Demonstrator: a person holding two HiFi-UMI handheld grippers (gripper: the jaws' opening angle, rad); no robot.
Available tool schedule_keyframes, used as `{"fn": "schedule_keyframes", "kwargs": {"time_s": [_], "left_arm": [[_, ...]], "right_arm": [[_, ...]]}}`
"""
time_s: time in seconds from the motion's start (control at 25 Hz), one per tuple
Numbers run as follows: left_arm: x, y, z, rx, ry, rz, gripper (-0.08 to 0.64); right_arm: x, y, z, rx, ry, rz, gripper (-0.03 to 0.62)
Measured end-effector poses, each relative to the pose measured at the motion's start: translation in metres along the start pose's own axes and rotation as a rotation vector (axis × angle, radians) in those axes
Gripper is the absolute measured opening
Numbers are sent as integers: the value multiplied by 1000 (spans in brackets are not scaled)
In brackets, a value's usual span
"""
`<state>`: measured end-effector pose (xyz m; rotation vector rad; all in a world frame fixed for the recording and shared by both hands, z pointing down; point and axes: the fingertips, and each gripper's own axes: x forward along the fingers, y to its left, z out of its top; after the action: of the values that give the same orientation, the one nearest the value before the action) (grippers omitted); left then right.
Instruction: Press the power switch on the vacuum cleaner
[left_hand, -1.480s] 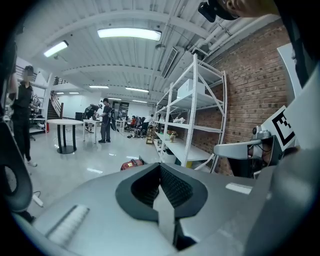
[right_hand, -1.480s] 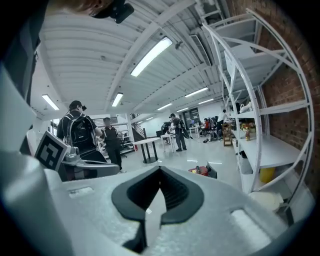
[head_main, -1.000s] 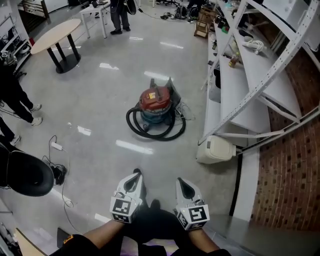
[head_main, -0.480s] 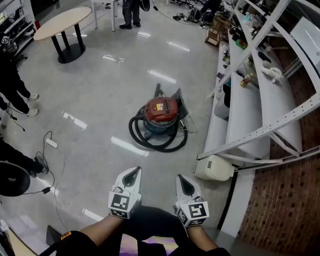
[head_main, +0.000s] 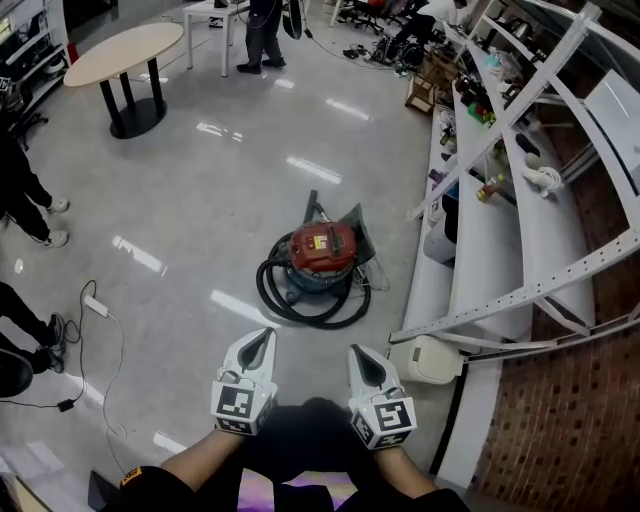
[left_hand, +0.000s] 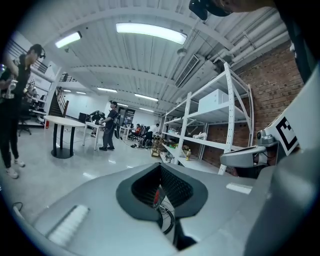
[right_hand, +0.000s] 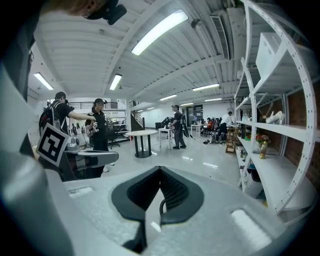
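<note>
Glossy grey floor (head_main: 200, 190) spreads ahead of me, with white shelving (head_main: 495, 240) along the right. I see the red vacuum cleaner (head_main: 322, 250) standing on that floor, its black hose (head_main: 300, 312) coiled around its base. My left hand-held gripper (head_main: 258, 345) and right hand-held gripper (head_main: 364, 366) sit low, side by side, well apart from it, each with jaws closed together on nothing.
</note>
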<state>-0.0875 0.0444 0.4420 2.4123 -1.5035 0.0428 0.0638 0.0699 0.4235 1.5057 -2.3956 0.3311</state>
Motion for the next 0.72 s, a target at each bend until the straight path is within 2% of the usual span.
{"fn": "schedule_keyframes", "kwargs": {"time_s": [0.28, 0.52, 0.72], "left_arm": [[0, 41, 16, -44, -39, 65, 15], [11, 76, 25, -87, -41, 181, 15], [40, 94, 33, -87, -33, 253, 15]], "right_arm": [[38, 7, 21, -40, 13, 35, -8], [89, 8, 36, -75, 4, 139, -8], [134, -14, 36, -70, 26, 209, -8]]}}
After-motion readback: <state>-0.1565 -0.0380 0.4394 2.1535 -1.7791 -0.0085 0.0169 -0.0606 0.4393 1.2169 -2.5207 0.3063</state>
